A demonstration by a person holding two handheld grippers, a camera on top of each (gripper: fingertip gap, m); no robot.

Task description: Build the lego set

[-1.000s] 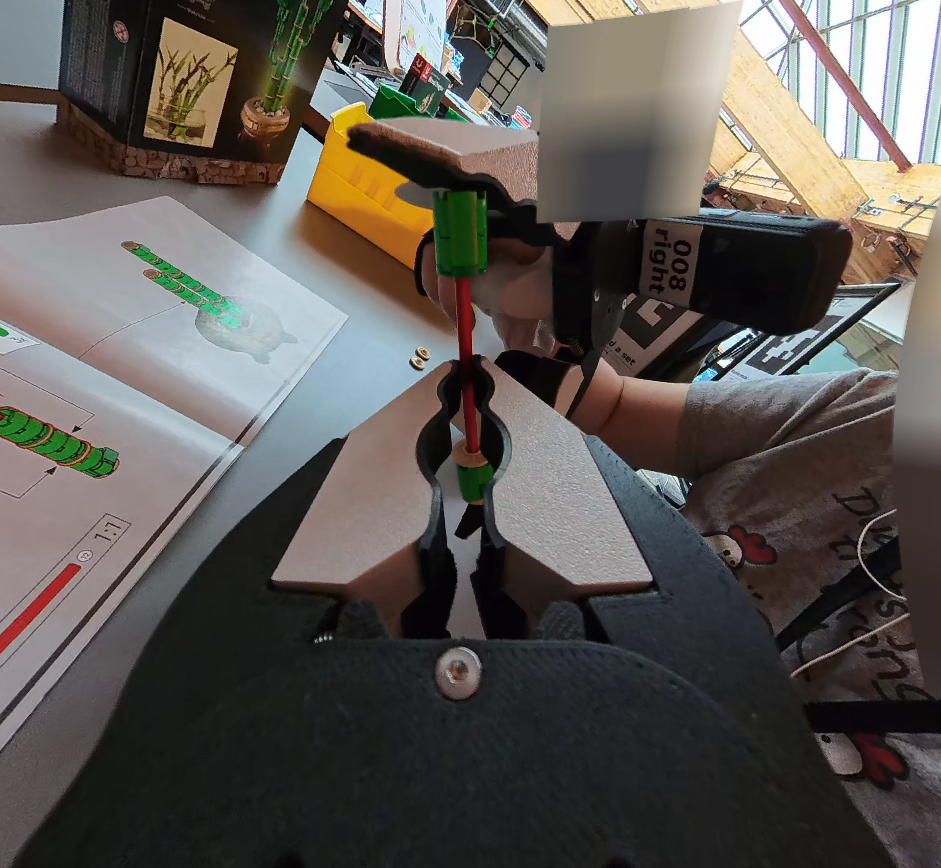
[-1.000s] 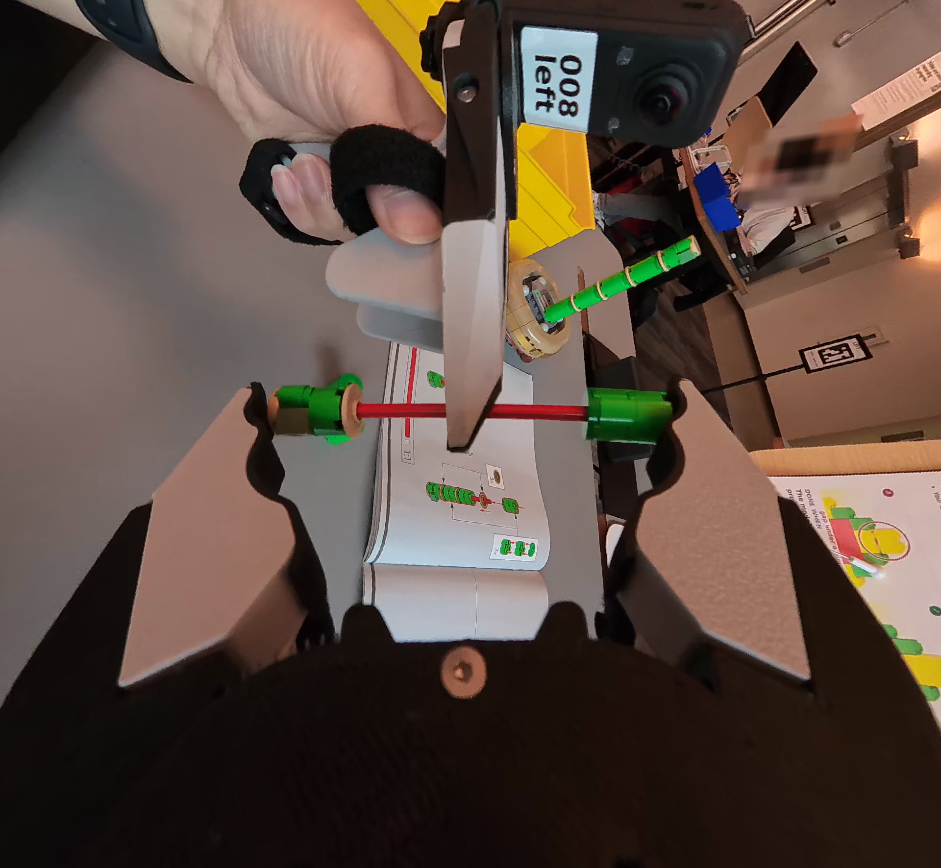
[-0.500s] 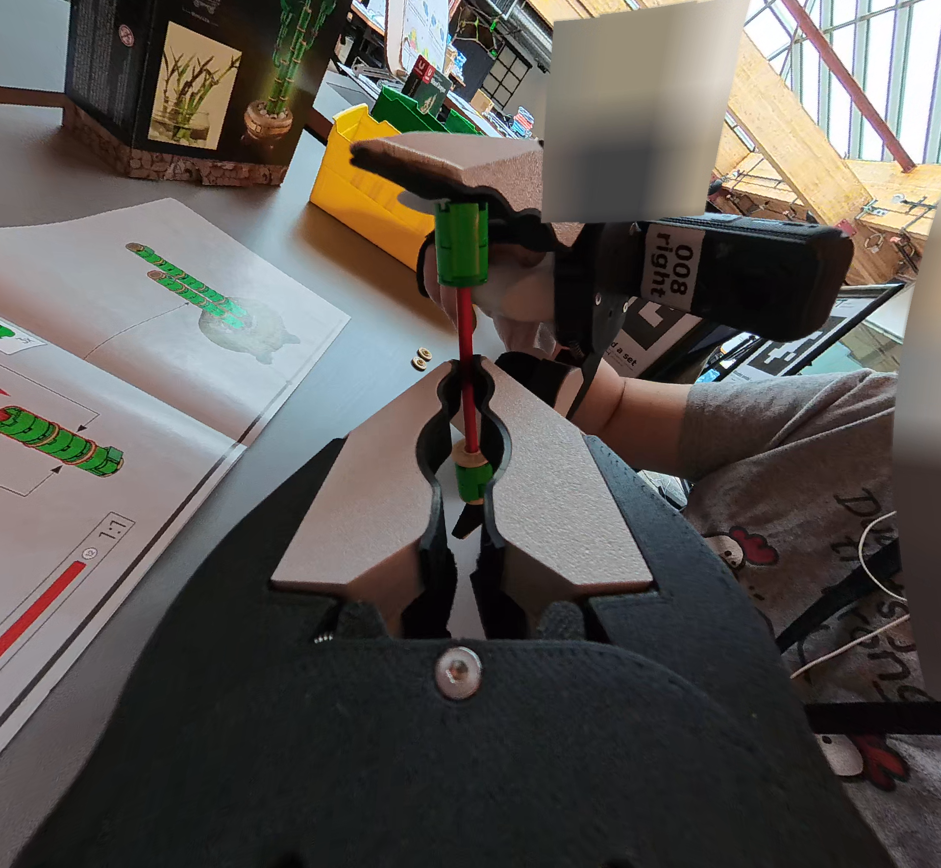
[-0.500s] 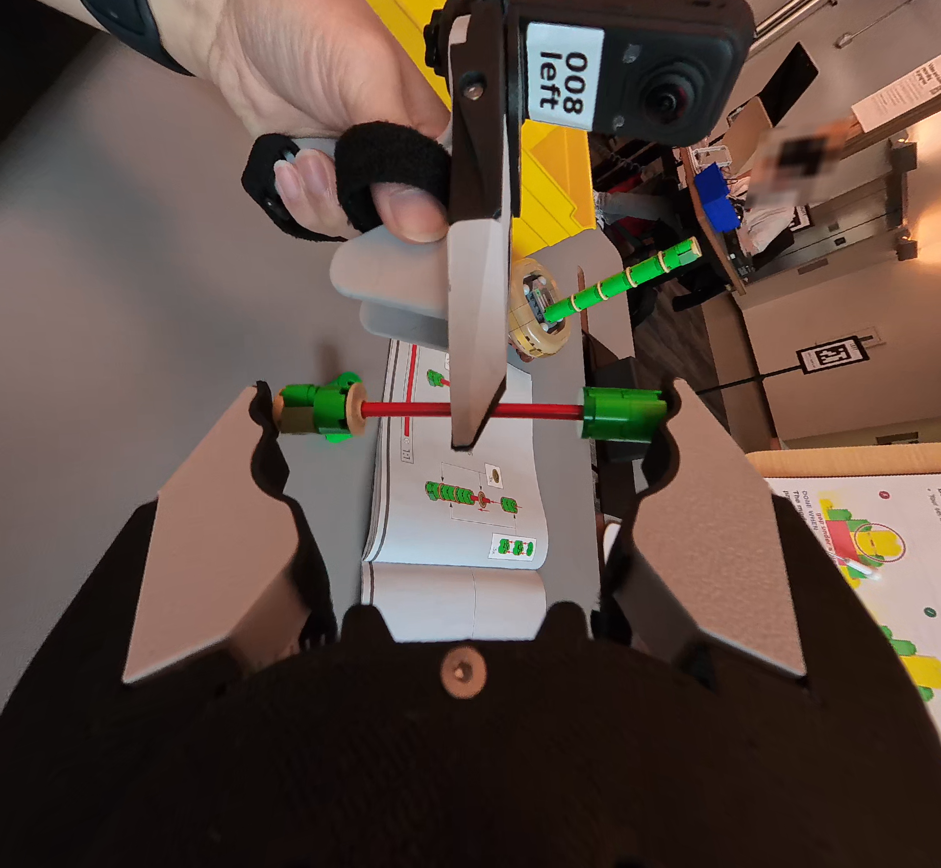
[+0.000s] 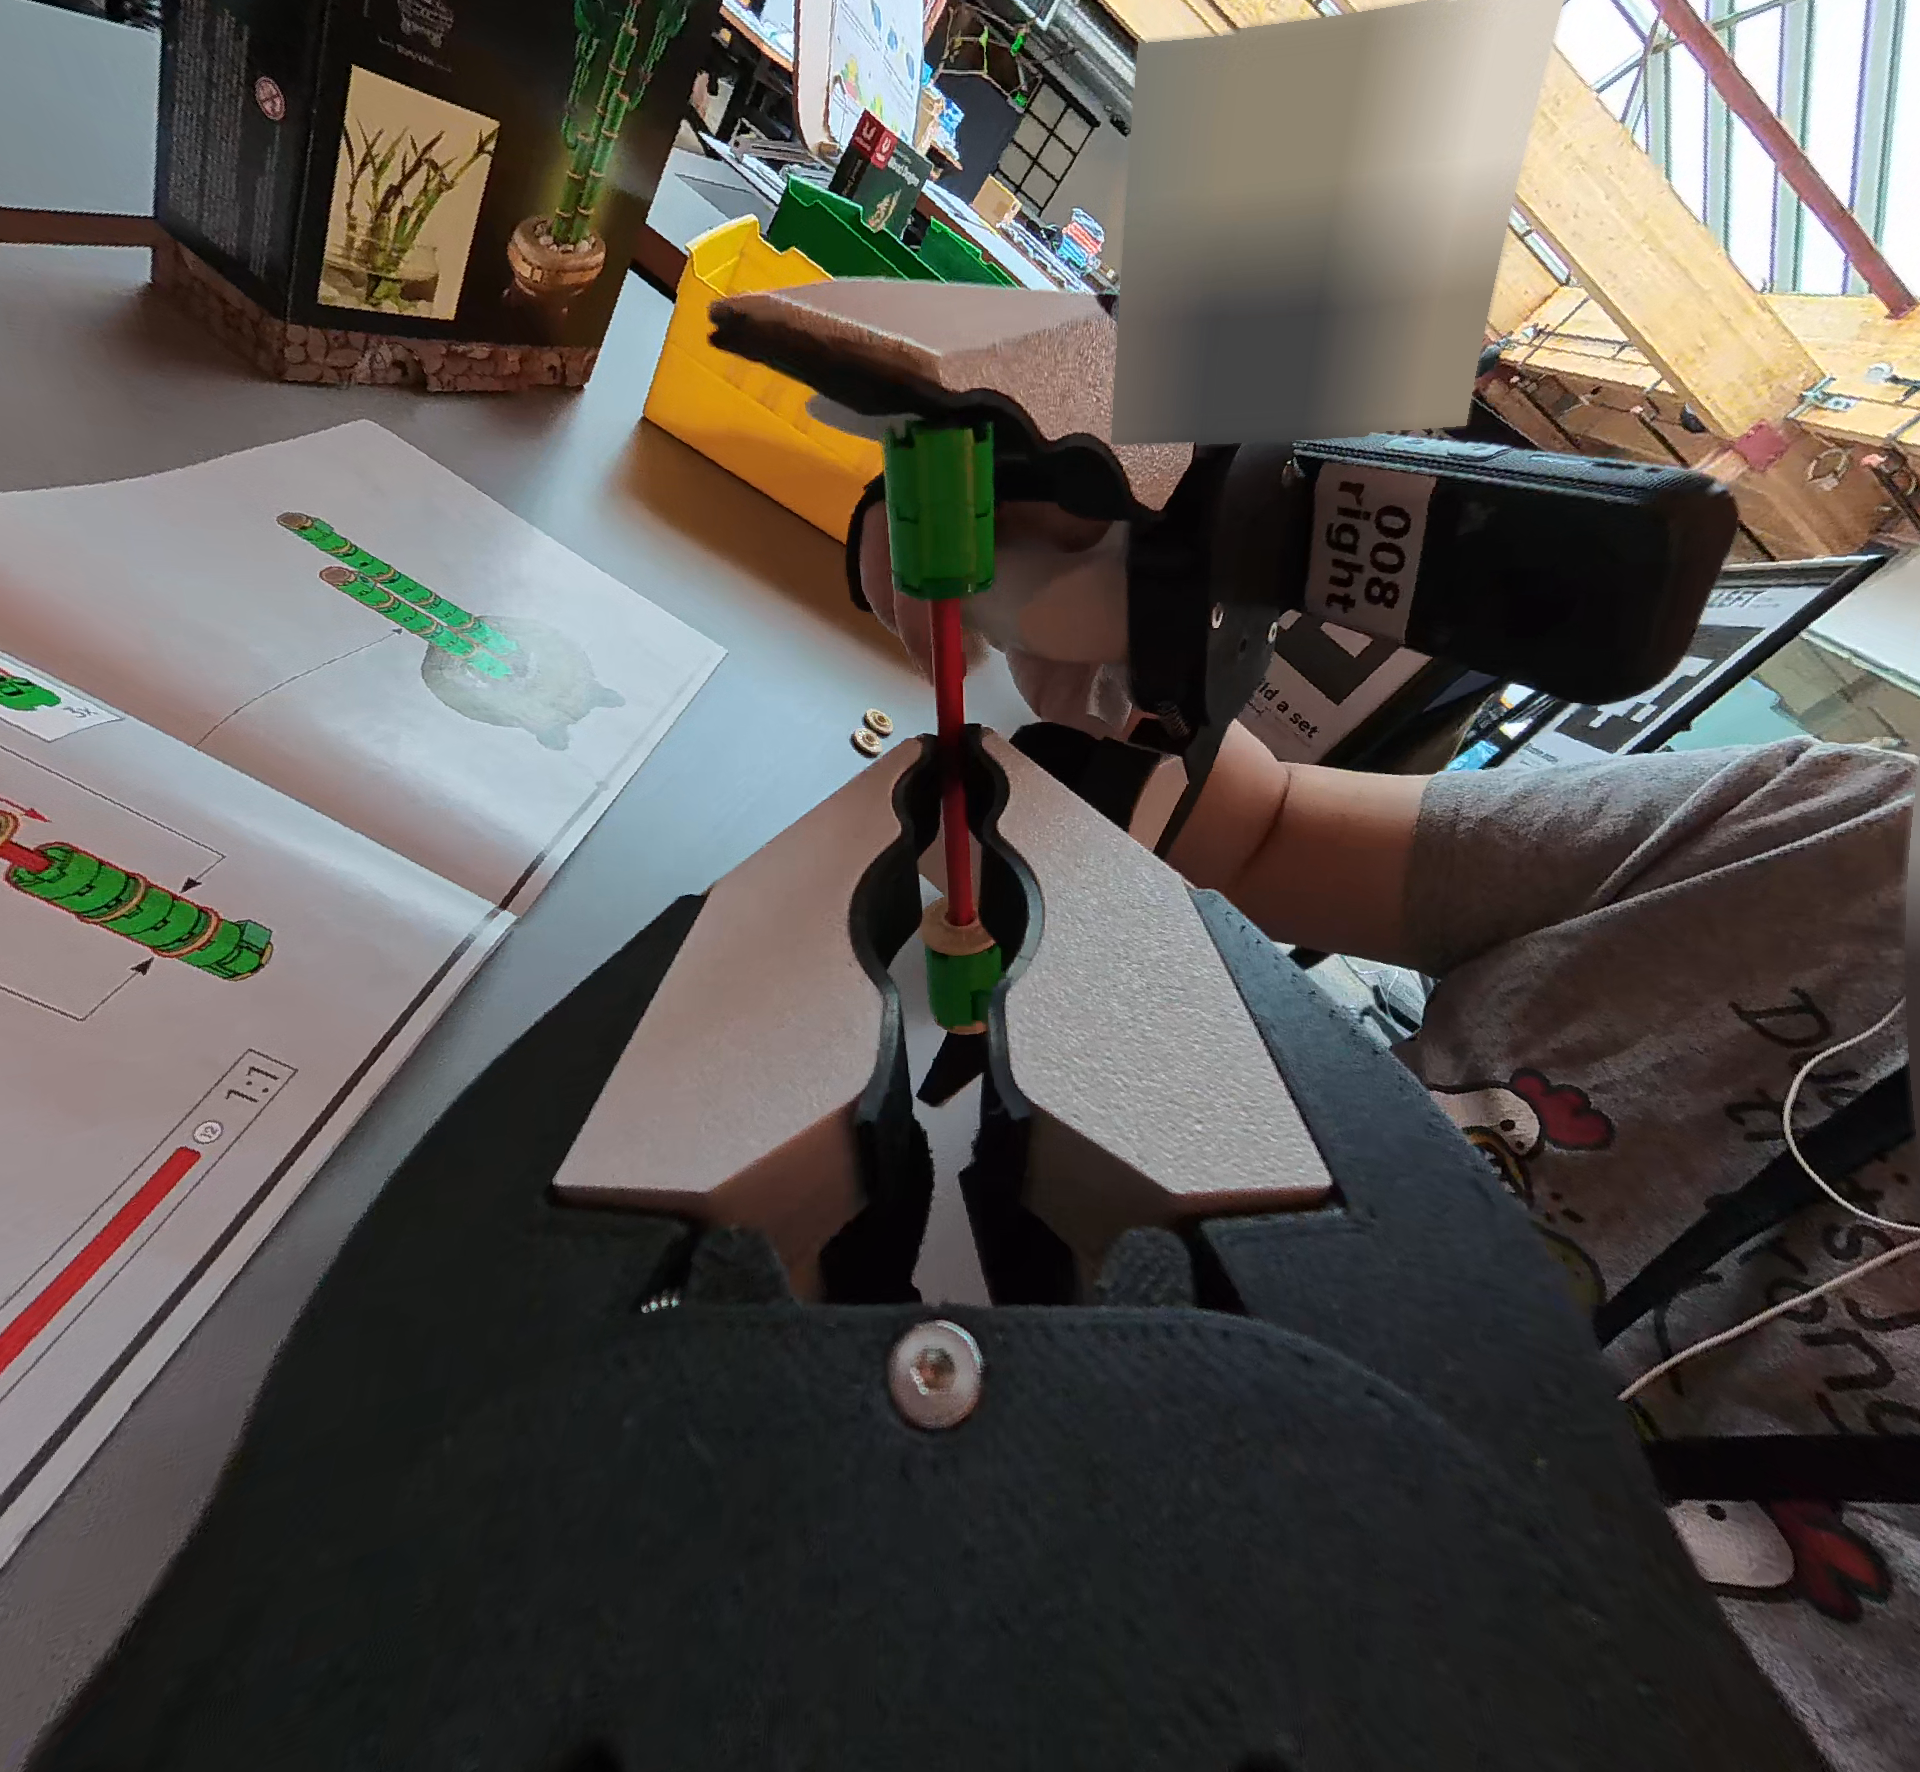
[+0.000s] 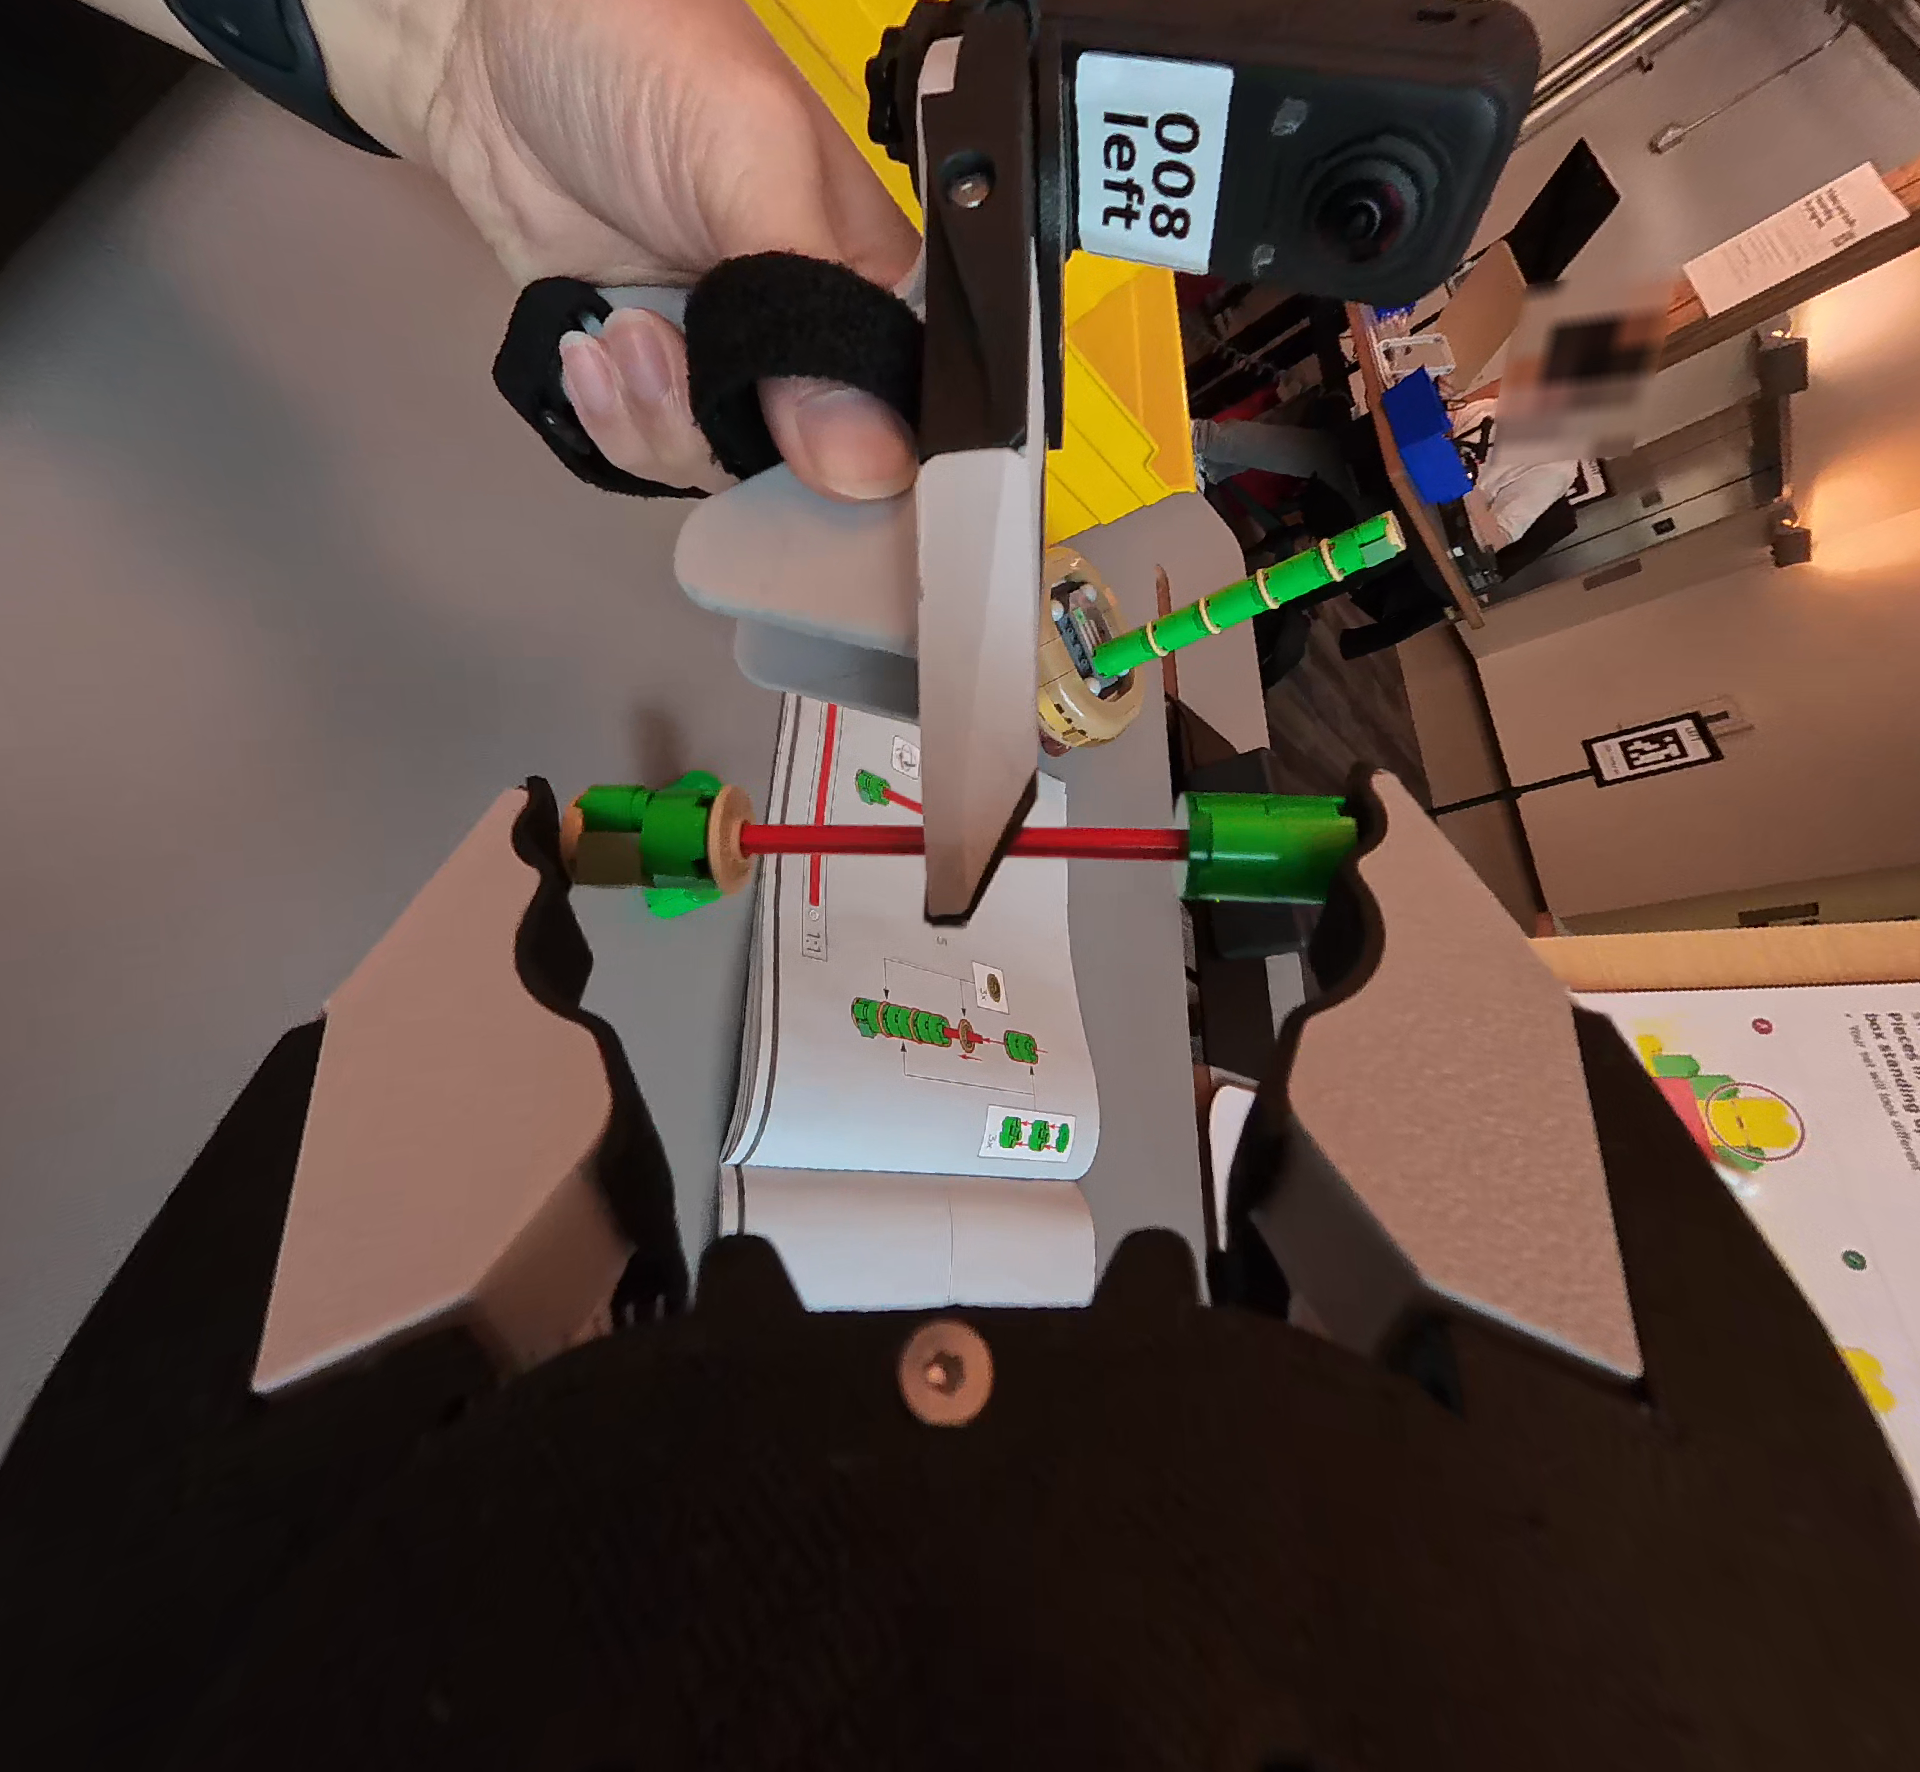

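Pinching thin red plastic axle (image 5: 954, 823) mid-length in left gripper (image 5: 948, 754), jaws narrow; yellow plastic bin (image 5: 727, 392) behind, contents hidden | spanning wide right gripper (image 6: 945, 849): green round sleeve brick (image 6: 1262, 855) against one finger, stacked end near other; squeezing off-line risks bending axle, popping bricks.

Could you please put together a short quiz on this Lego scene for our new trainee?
1. True or false: the left tool is clamped on the red rod.
2. The right tool has its fingers: A shut tight; B wide apart, one near each end of the rod; C out of sight.
3. How many small tan rings lie loose on the table beside the booklet?
Key: 1 true; 2 B; 3 two.
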